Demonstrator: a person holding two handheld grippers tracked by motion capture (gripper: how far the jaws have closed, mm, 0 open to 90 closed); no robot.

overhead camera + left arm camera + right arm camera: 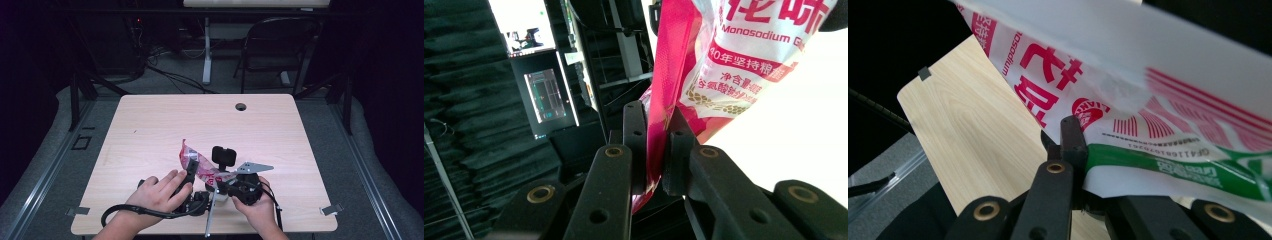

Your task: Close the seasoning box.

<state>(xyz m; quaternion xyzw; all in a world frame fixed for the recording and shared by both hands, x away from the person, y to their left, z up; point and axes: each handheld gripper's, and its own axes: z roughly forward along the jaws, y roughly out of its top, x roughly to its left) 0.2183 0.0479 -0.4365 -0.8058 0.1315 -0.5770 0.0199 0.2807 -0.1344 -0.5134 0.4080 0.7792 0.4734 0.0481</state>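
Two tongs clamped one red-and-white printed plastic seasoning packet (197,164) above the tabletop (150,130), lower centre: left tongs (657,150) on its red edge, right tongs (1073,145) on its opposite end, long axis stretched between them.

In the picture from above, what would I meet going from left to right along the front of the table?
Left hand → left gripper → red and white packet → right gripper → right hand → strip of tape at the table edge.
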